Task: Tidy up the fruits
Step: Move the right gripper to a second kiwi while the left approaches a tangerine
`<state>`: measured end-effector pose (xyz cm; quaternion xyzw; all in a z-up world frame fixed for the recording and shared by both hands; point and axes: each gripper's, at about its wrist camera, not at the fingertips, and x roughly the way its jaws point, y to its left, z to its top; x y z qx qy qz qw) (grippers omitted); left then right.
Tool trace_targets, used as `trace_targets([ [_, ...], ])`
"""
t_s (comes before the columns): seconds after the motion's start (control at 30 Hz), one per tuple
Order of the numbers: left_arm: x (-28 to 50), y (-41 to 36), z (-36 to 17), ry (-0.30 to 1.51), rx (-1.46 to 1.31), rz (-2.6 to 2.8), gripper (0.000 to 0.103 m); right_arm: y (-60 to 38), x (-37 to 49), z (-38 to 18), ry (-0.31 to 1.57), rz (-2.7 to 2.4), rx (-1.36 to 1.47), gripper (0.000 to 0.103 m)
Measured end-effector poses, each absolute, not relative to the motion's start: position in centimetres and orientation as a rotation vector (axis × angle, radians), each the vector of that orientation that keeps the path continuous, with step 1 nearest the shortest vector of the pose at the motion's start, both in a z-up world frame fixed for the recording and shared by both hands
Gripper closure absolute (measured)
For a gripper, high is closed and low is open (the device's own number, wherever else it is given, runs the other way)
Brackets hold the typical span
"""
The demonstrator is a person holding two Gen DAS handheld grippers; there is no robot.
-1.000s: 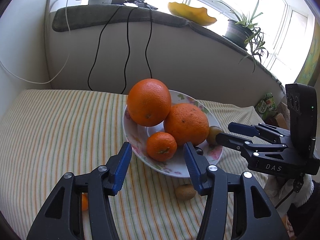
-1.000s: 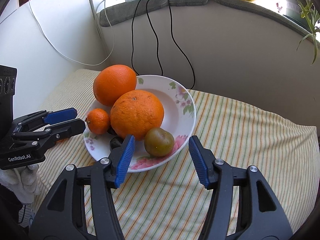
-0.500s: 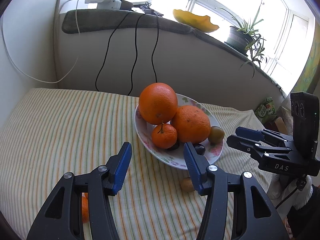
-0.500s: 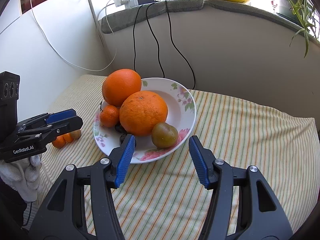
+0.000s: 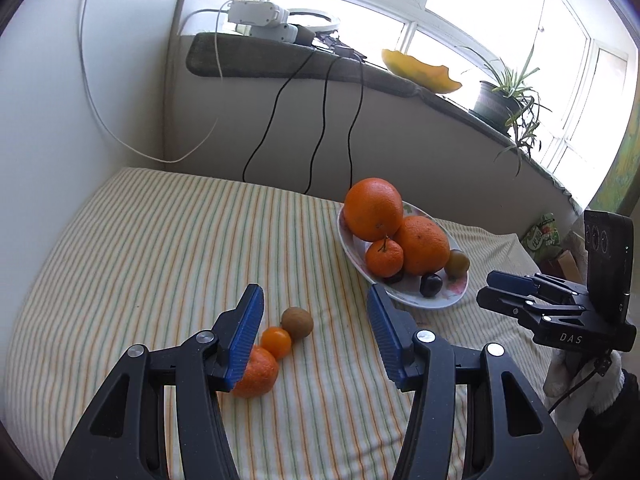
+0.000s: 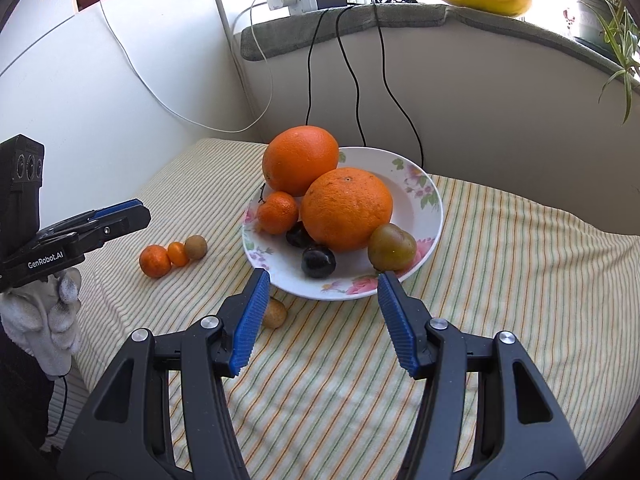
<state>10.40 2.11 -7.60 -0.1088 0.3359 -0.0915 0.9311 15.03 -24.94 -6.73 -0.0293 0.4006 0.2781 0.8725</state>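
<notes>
A flowered white plate (image 6: 424, 196) (image 5: 456, 296) holds two big oranges (image 6: 346, 208), a mandarin (image 6: 278, 213), two dark plums (image 6: 318, 261) and a green-brown fruit (image 6: 391, 247). On the striped cloth to its left lie a mandarin (image 5: 256, 374) (image 6: 155, 261), a small orange fruit (image 5: 276, 342) (image 6: 177, 254) and a kiwi (image 5: 296, 322) (image 6: 195, 247) in a row. Another kiwi (image 6: 274, 313) lies by the plate's near rim. My left gripper (image 5: 316, 336) is open, above and just right of the row. My right gripper (image 6: 320, 320) is open at the plate's near edge.
A padded ledge (image 5: 280, 68) behind the table carries power strips, with black cables (image 5: 320, 128) hanging down the wall. A yellow dish (image 5: 420, 72) and a potted plant (image 5: 504, 96) stand on the sill. The wall closes the table's left side.
Both grippers have pulled back from the plate. The left gripper has swung left, so the three loose fruits now lie by its left finger. Both stay open.
</notes>
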Motion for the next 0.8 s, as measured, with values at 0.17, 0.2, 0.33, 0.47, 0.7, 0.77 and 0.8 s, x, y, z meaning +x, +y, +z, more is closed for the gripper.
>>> trace_targets([
  [0.17, 8.9, 3.8, -8.4, 0.699, -0.22, -0.151, 0.05, -24.0, 14.6, -7.3, 0.85, 0.607, -0.072, 0.044],
  [0.2, 8.6, 4.2, -8.7, 0.707, -0.22, -0.148, 0.05, -23.8, 14.5, -7.4, 0.853, 0.611, -0.073, 0.044],
  [0.33, 8.0, 4.9, -10.0, 0.739, -0.226, -0.133, 0.05, -23.0, 14.3, -8.0, 0.869, 0.628, -0.082, 0.044],
  [0.47, 7.8, 4.9, -11.1, 0.765, -0.232, -0.139, 0.052, -22.1, 14.0, -8.5, 0.883, 0.644, -0.1, 0.044],
  [0.7, 8.2, 4.5, -12.2, 0.793, -0.23, -0.146, 0.052, -20.9, 13.6, -9.6, 0.903, 0.654, -0.14, 0.044],
  [0.77, 8.3, 4.5, -12.4, 0.798, -0.229, -0.143, 0.052, -20.8, 13.8, -9.8, 0.909, 0.657, -0.138, 0.044],
  [0.8, 8.4, 4.5, -12.5, 0.8, -0.226, -0.141, 0.052, -20.7, 13.8, -10.0, 0.912, 0.656, -0.137, 0.044],
])
